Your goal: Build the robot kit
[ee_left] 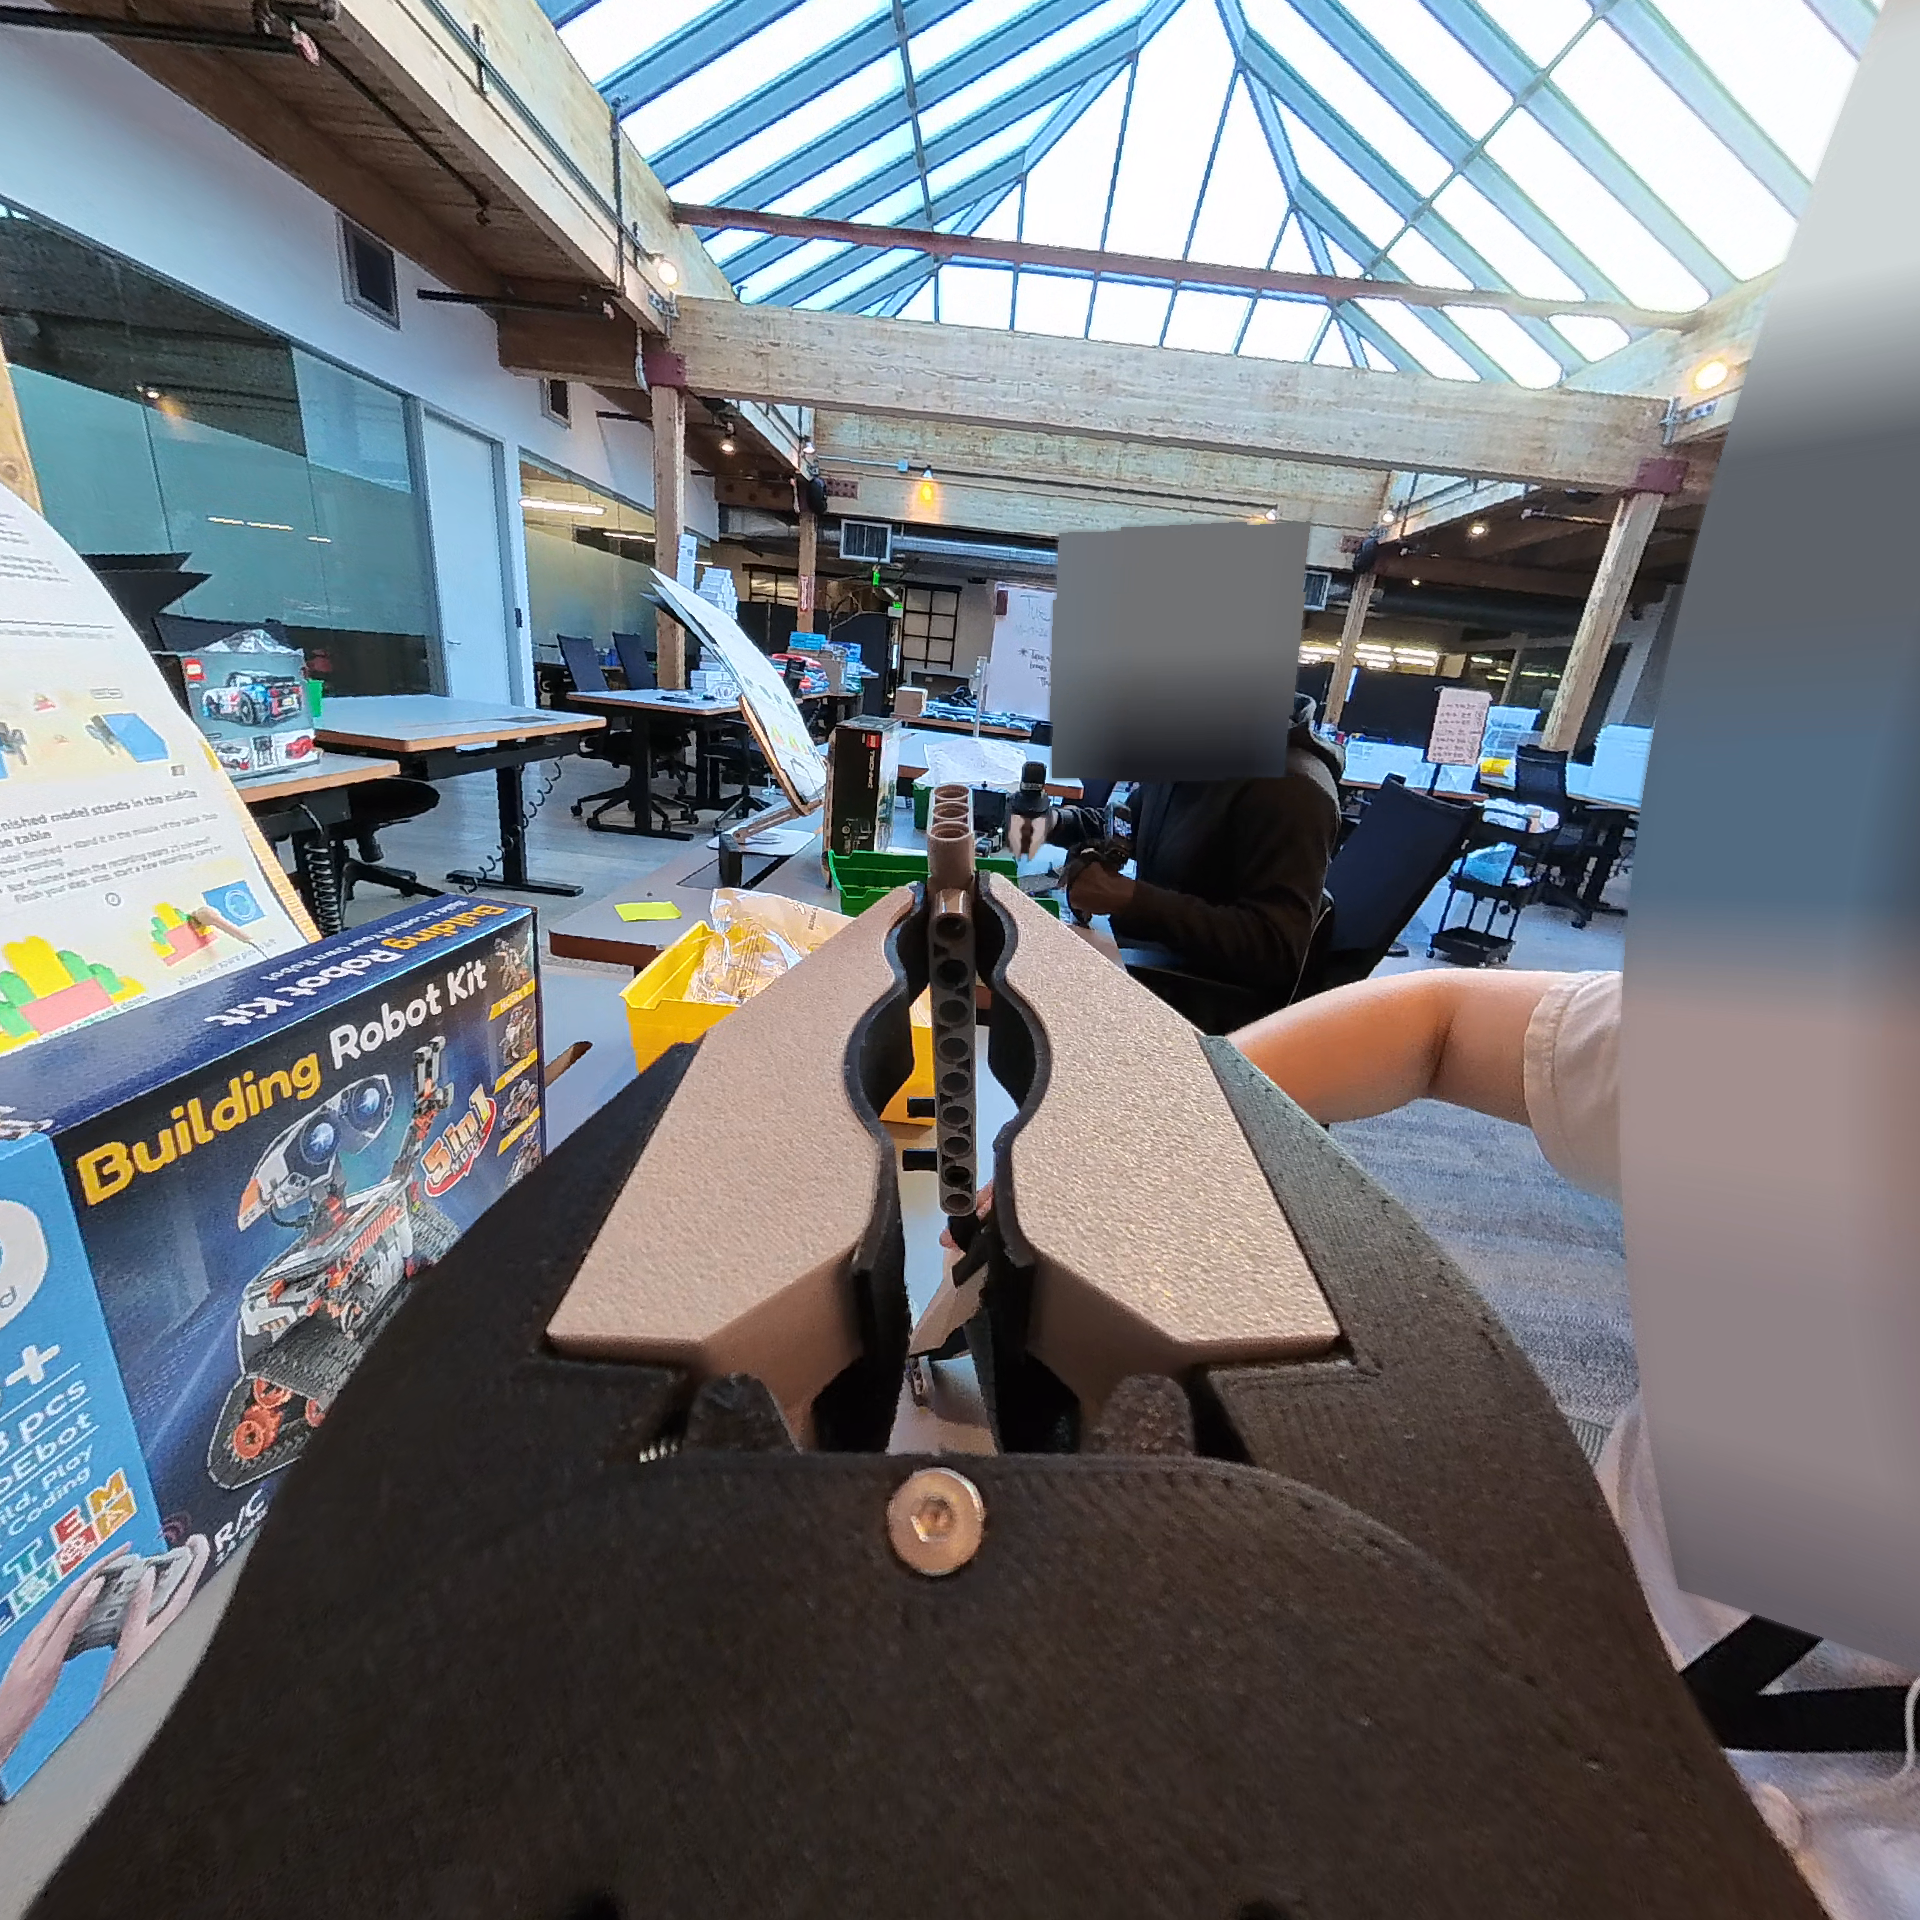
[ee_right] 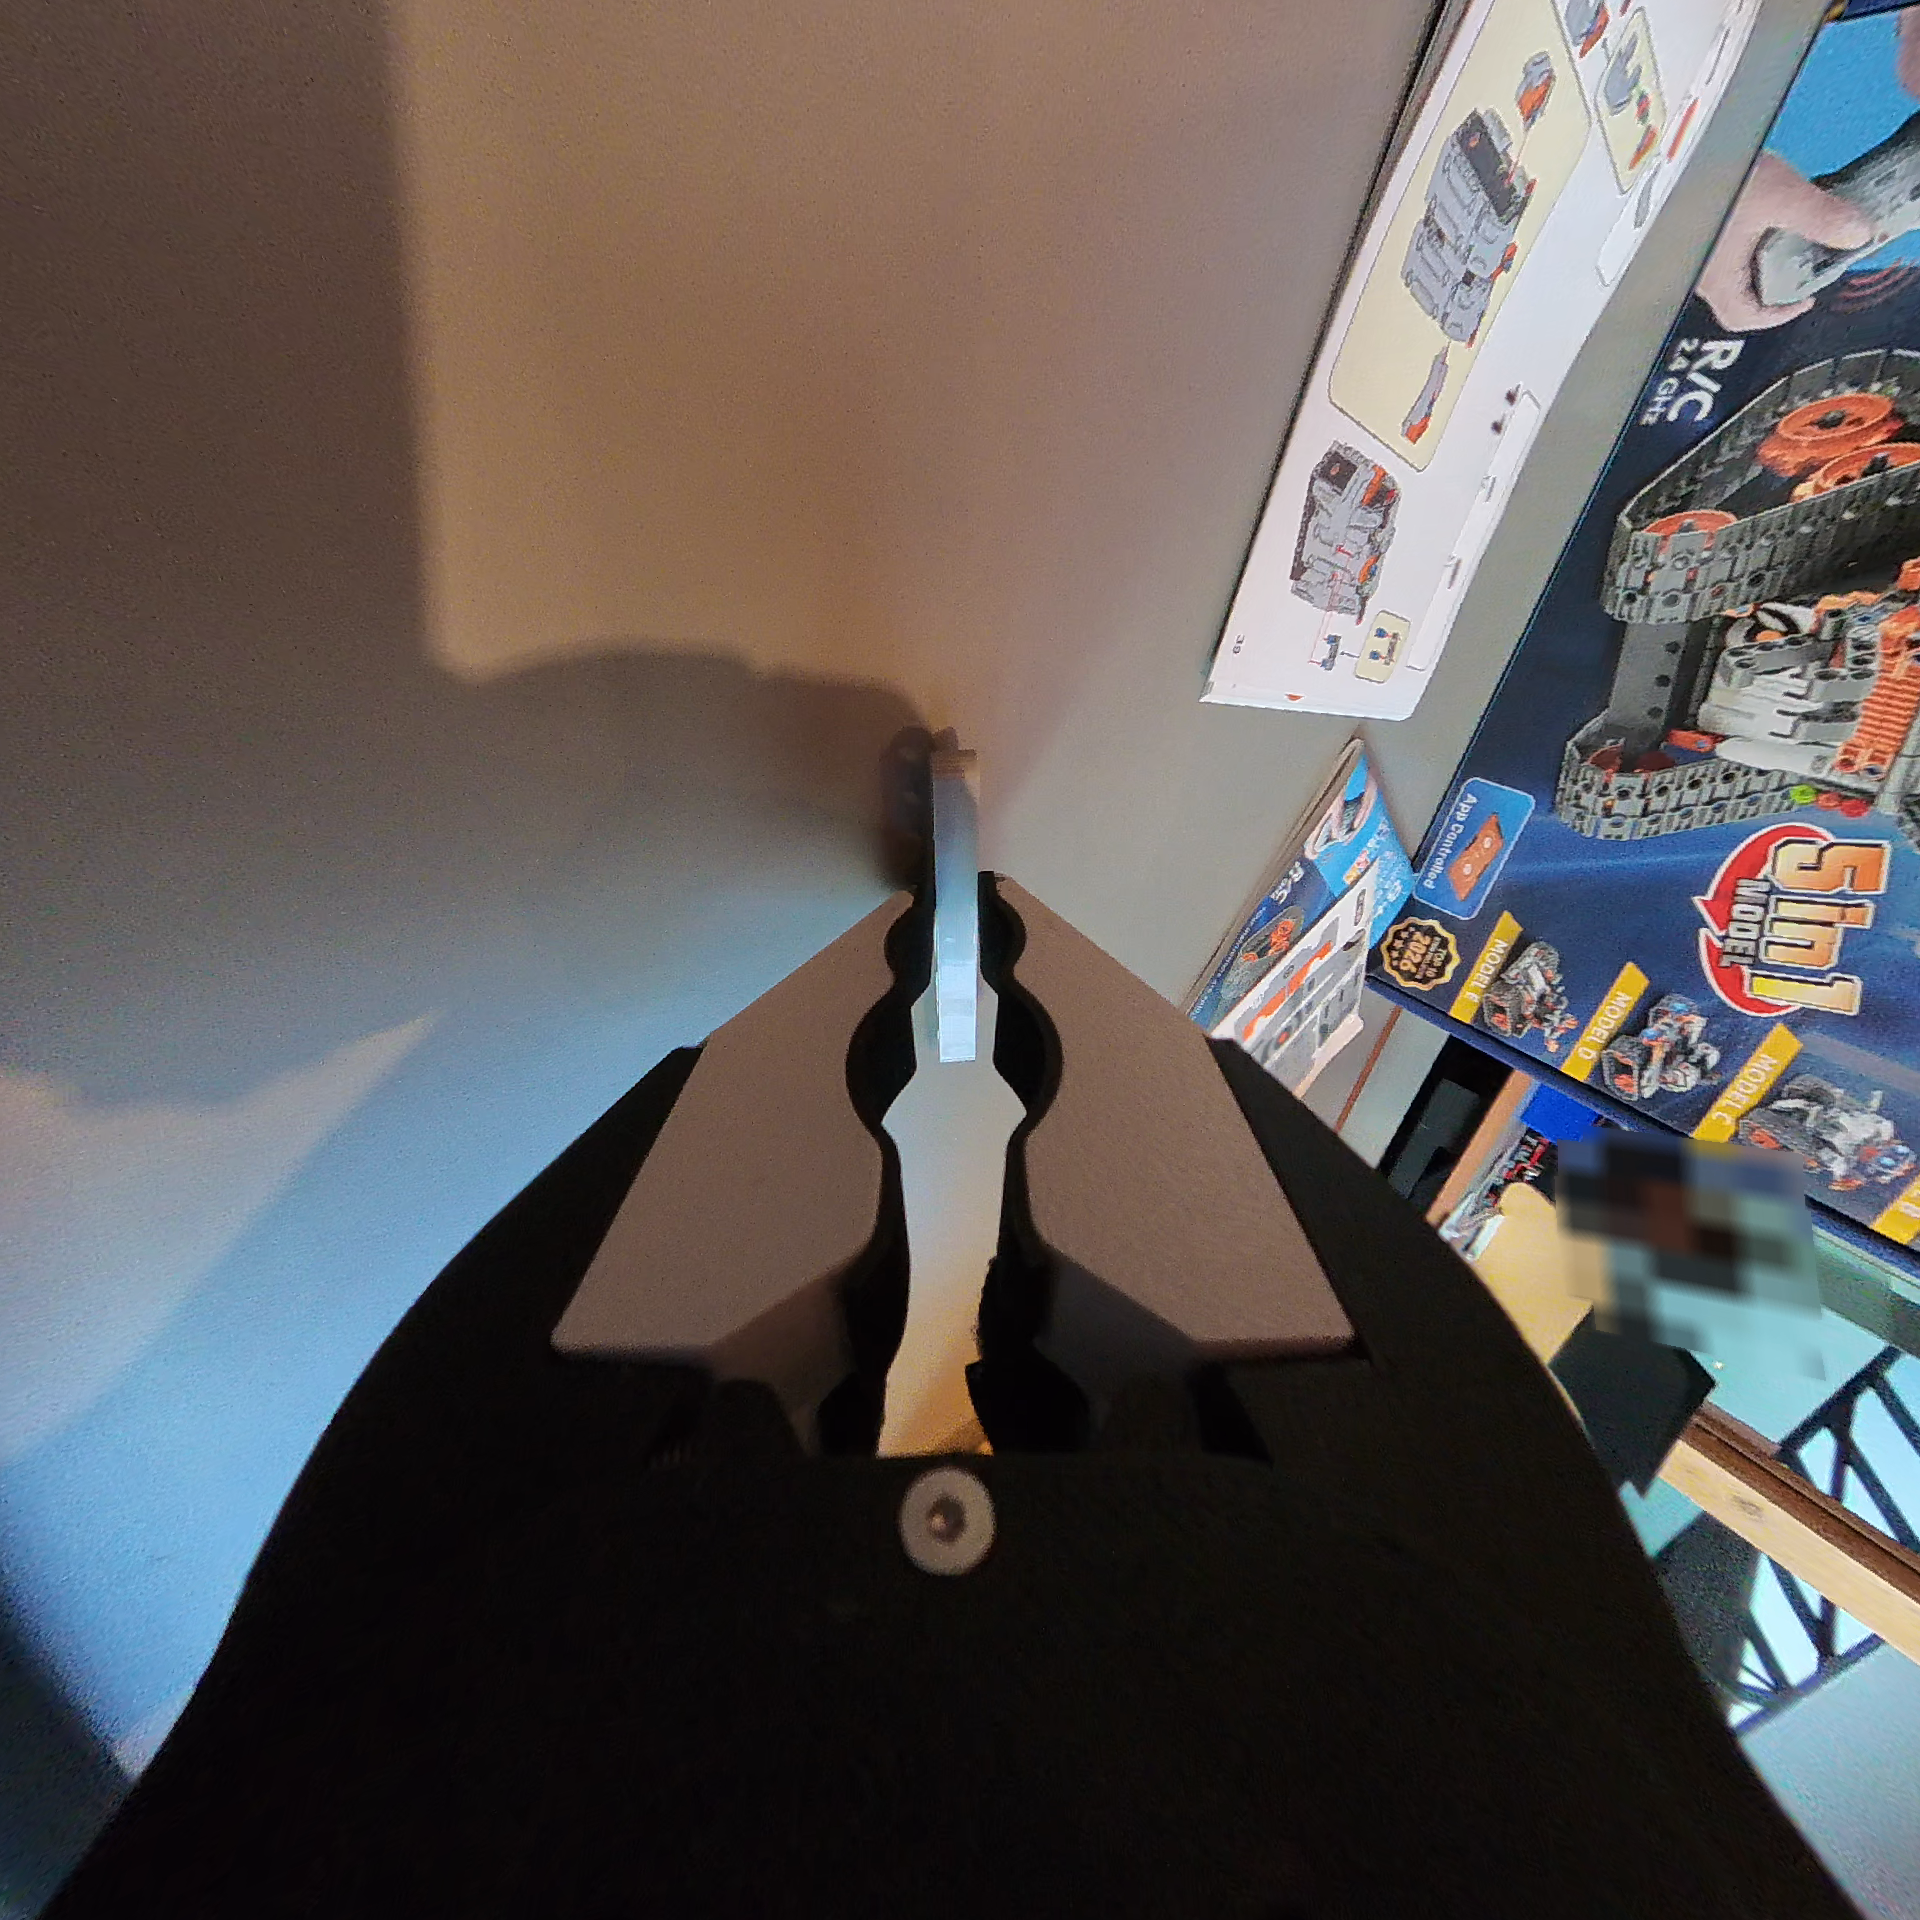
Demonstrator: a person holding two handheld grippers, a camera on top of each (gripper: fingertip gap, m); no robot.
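My left gripper (ee_left: pixel 951 904) fingers clamp a grey holed beam (ee_left: pixel 951 1049), raised clear at twelve o'clock. My right gripper (ee_right: pixel 951 914) fingers pinch a pale flat piece (ee_right: pixel 956 935), its tip near the desk (ee_right: pixel 675 364); kit box (ee_right: pixel 1714 779) at two o'clock.

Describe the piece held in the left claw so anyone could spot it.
Start at the blue robot kit box on the left, then look right to the left claw. Pinched between its tips is a dark grey building beam, long, thin, with a row of round holes.

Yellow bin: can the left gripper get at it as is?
Probably not: the left gripper is shut on a grey holed beam, so it has no free jaws, though the yellow bin sits just ahead.
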